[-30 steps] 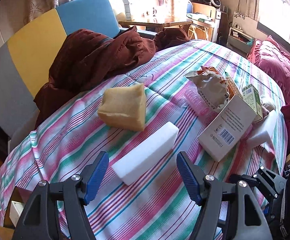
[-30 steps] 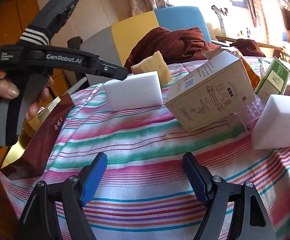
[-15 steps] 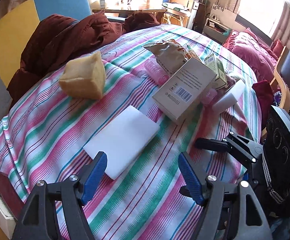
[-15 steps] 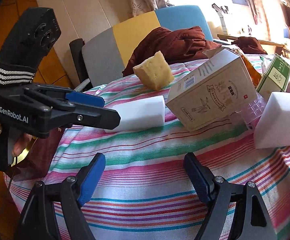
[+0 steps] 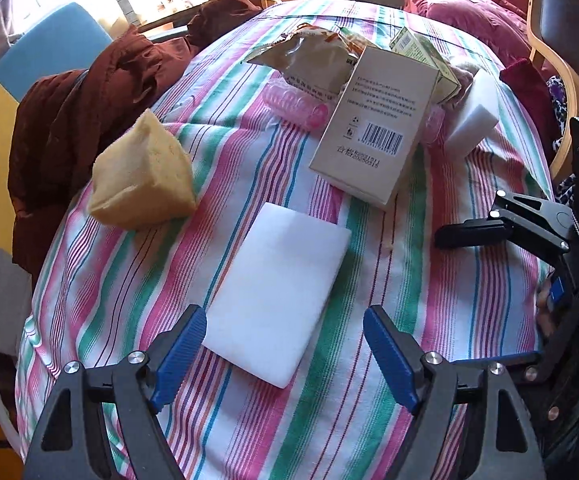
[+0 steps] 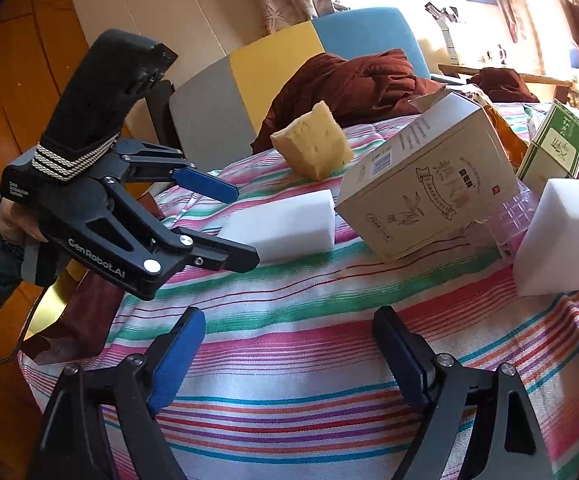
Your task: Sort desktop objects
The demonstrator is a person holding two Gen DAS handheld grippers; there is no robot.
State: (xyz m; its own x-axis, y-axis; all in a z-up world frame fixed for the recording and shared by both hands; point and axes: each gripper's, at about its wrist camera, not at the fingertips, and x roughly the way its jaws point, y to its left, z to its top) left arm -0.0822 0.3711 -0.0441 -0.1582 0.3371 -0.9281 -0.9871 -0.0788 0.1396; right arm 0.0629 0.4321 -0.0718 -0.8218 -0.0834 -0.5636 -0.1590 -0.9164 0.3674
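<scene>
Left claw (image 5: 283, 354) gapes around flat white rectangular sponge (image 5: 279, 296).

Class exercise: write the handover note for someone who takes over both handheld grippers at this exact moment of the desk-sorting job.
Left gripper: open, empty, poised over the near end of the flat white foam block, not touching it.
Right gripper: open, empty, above bare striped tablecloth.
On the table: yellow sponge, beige barcode box leaning on the snack bag, pink rollers, green box, second white foam block.
Done: nothing visibly sorted.
Left: probably grasp the flat block first, then sort the rest.
</scene>
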